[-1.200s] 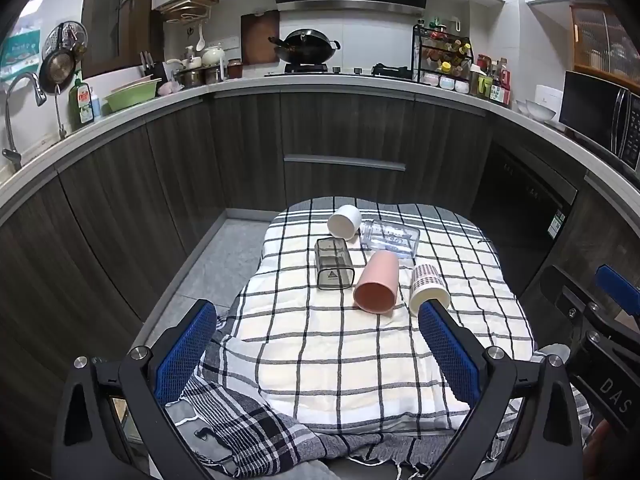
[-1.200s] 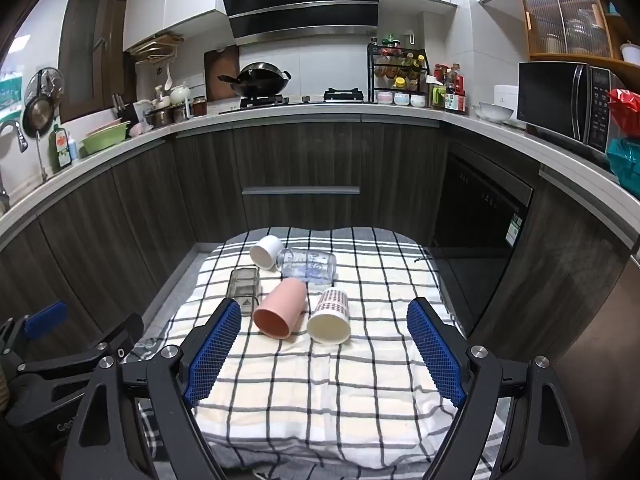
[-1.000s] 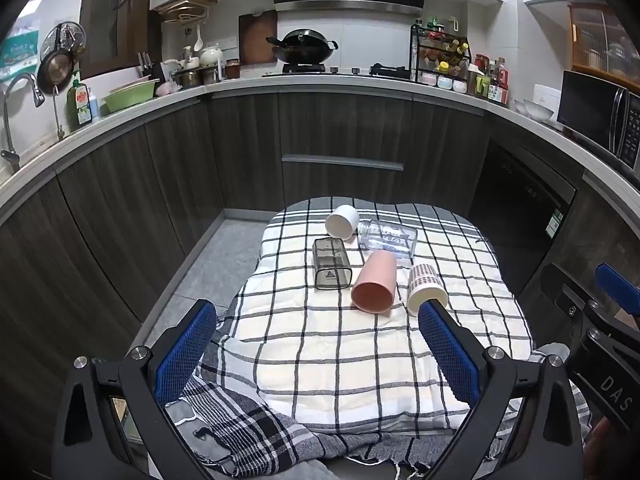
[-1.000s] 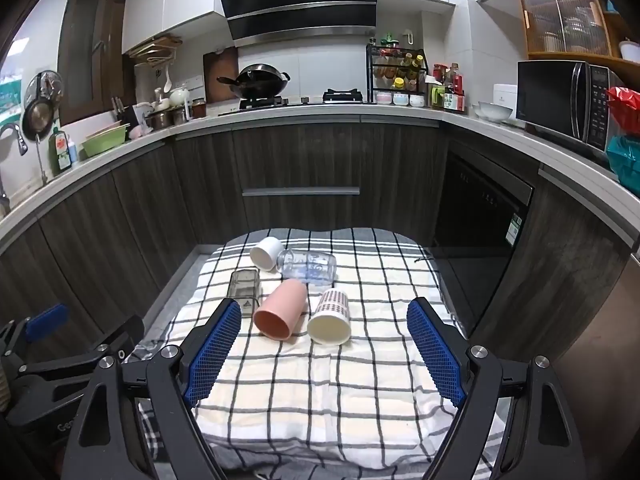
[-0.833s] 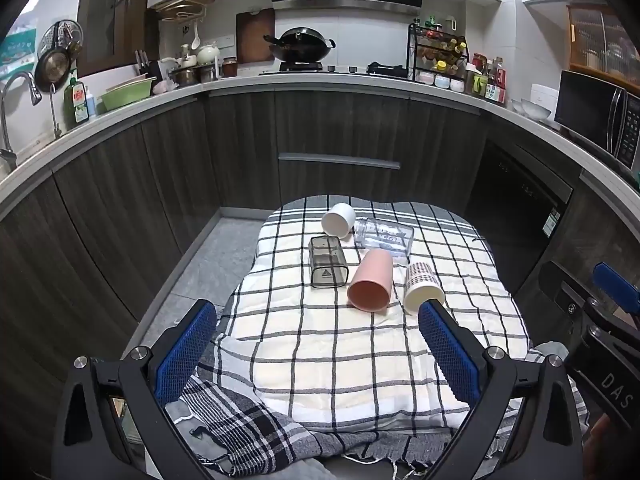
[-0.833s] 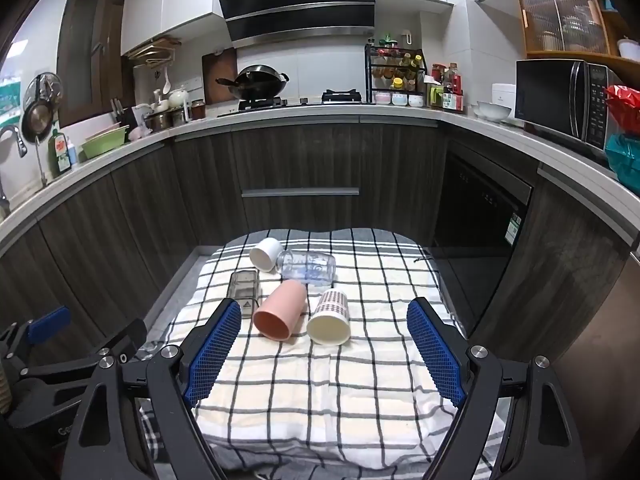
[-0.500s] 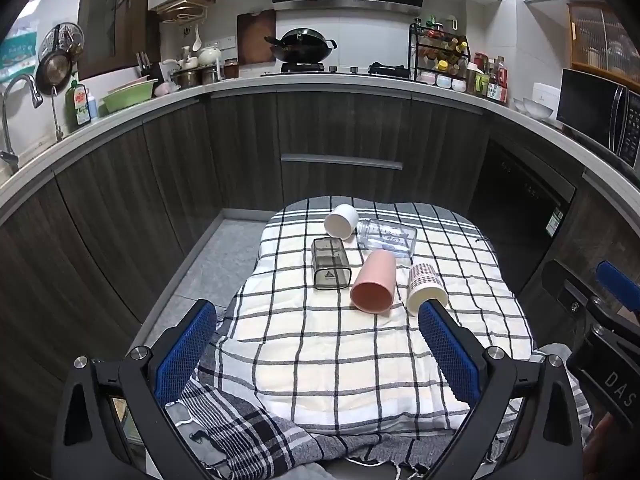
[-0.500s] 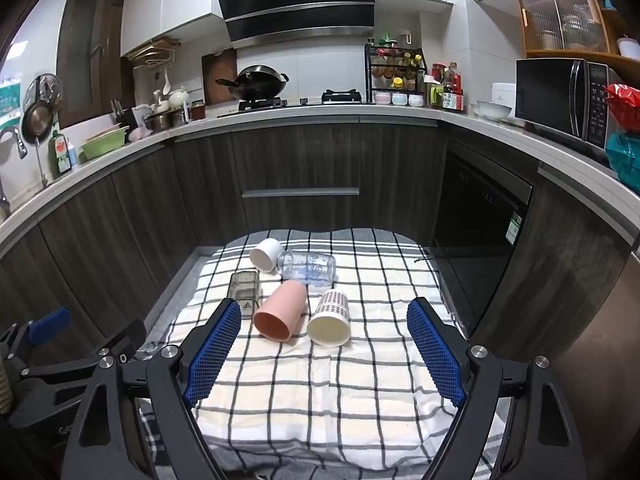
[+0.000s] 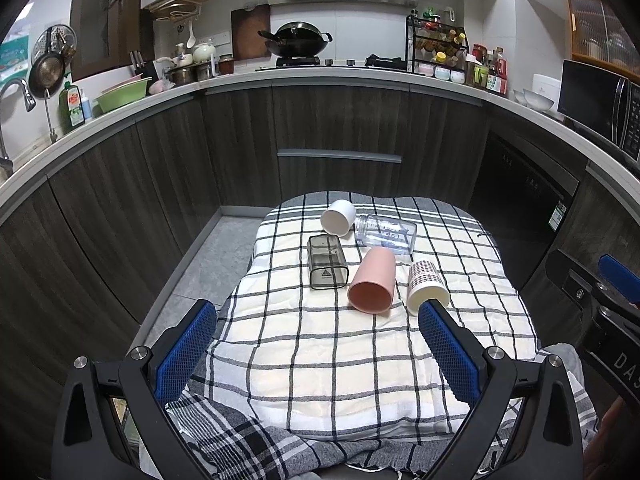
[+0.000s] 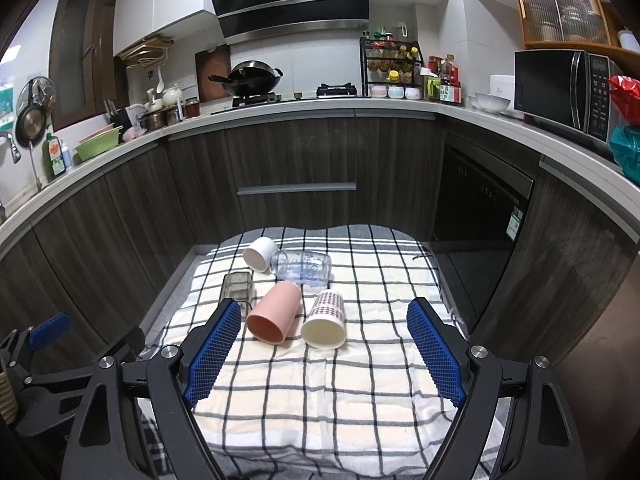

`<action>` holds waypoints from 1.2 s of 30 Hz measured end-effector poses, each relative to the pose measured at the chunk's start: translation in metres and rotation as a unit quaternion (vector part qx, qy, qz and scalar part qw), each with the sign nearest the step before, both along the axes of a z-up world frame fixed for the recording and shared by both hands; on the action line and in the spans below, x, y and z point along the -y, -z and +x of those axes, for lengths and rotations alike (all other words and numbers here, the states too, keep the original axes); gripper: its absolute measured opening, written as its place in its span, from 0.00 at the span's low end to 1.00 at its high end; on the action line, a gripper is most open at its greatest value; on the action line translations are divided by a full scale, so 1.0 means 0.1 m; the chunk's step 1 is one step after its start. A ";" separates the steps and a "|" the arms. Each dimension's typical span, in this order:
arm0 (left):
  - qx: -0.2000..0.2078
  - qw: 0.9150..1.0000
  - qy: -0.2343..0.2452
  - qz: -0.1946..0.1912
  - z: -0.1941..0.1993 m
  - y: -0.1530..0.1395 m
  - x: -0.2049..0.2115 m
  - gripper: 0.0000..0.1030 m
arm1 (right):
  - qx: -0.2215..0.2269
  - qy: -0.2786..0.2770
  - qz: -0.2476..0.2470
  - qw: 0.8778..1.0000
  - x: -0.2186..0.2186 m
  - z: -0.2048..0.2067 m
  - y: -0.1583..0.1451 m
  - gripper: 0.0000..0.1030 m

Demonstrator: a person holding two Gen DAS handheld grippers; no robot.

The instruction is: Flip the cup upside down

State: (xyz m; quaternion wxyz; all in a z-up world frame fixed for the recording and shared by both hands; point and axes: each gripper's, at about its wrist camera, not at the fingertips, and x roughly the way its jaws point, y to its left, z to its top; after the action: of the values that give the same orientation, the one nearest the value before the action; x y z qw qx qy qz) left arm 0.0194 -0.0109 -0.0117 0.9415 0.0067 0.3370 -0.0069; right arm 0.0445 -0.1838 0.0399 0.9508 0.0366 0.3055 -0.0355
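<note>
Nothing on the cloth has shifted since the earlier frames, and both my tools hang where they were. My left hand-held gripper (image 9: 316, 348) is released, its blue pads spread wide over the near part of the checked cloth (image 9: 340, 360) on the tabletop. My right hand-held gripper (image 10: 325, 350) is released too, holding nothing. Five cups lie on their sides in the middle of the cloth. Nearest are the pink cup (image 10: 274, 312), mouth toward me, and just to its right the patterned cup (image 10: 325, 319). Left of the pink one lies a dark square cup (image 9: 326, 262). Farther off, a white cup (image 9: 339, 217) lies beside a clear cup (image 9: 386, 234).
</note>
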 end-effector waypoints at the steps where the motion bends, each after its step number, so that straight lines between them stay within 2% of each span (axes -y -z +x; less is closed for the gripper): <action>1: -0.003 1.000 0.000 0.001 0.03 0.01 0.01 1.00 | -0.001 0.001 0.000 1.000 -0.01 0.01 0.00 0.83; 16: -0.027 1.000 -0.007 -0.006 0.53 0.00 0.04 1.00 | -0.027 -0.010 -0.002 1.000 0.00 0.48 -0.01 0.83; 25: -0.028 1.000 -0.002 -0.001 0.87 -0.04 0.12 1.00 | -0.042 -0.008 0.002 0.999 0.06 0.83 -0.01 0.83; 36: -0.047 0.999 -0.010 -0.008 1.25 0.05 0.14 1.00 | -0.064 -0.013 -0.002 0.998 0.08 1.21 0.09 0.82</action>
State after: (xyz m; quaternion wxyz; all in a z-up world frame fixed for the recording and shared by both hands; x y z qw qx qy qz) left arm 0.1440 -0.0245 -0.0172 0.9246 -0.0045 0.3810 -0.0005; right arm 0.1655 -0.1919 0.0313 0.9296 0.0278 0.3665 -0.0258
